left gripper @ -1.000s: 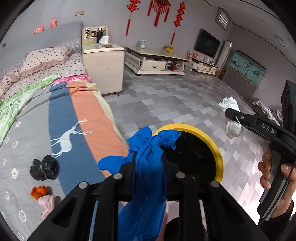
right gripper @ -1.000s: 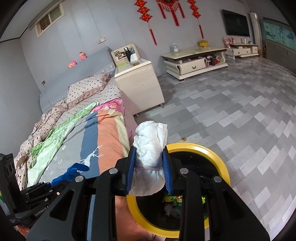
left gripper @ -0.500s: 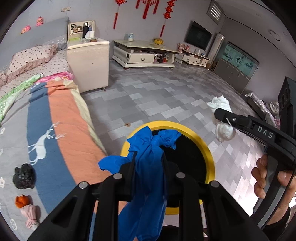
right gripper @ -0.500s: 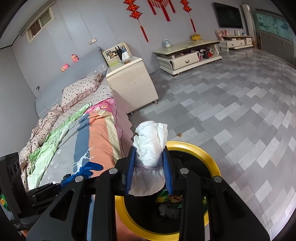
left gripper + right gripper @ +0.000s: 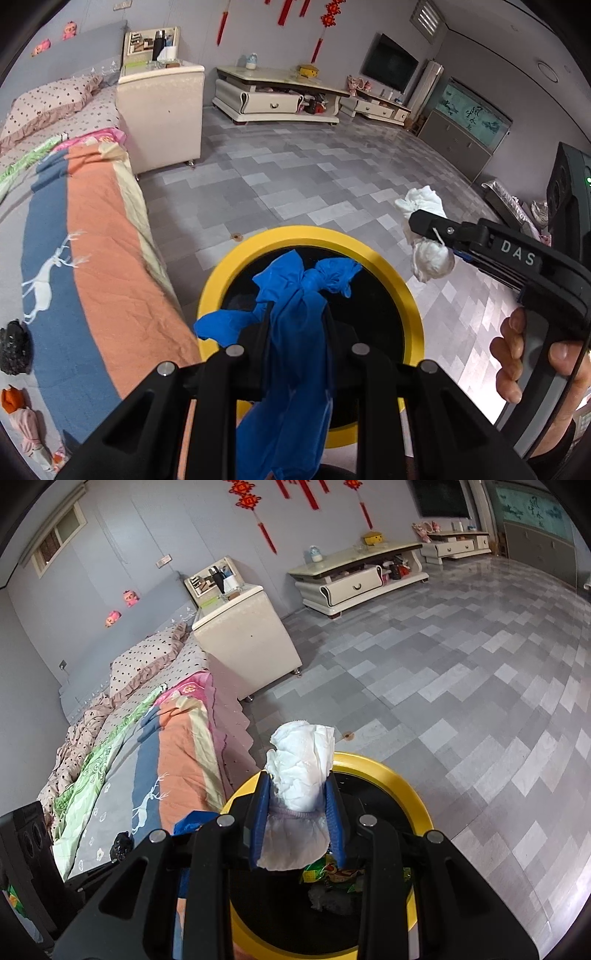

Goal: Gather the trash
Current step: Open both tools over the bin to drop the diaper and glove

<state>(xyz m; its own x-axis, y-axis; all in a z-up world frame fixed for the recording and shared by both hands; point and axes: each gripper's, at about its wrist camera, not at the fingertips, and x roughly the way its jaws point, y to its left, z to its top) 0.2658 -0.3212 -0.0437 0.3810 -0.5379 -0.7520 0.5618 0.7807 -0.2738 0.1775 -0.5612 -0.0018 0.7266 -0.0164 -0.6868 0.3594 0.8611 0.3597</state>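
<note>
My left gripper (image 5: 297, 314) is shut on a crumpled blue plastic bag (image 5: 295, 332), held over the black opening of a yellow-rimmed trash bin (image 5: 314, 236) on the floor beside the bed. My right gripper (image 5: 299, 794) is shut on a wad of white tissue (image 5: 301, 771), also above the bin (image 5: 413, 790). In the left wrist view the right gripper (image 5: 424, 229) enters from the right with the white wad (image 5: 430, 254), a person's hand (image 5: 532, 358) on its handle. Wrappers (image 5: 332, 875) lie at the bin's bottom.
The bed (image 5: 92, 258) with a striped deer-print cover runs along the left; a black crumpled item (image 5: 14, 347) and an orange and pink item (image 5: 18, 410) lie on it. A cream nightstand (image 5: 162, 118), low TV cabinets (image 5: 277, 99) and grey tiled floor (image 5: 295, 177) lie beyond.
Both grippers have moved forward and down over the bin, still holding the blue bag and the white wad. The bin's rim now sits larger and more centred under them.
</note>
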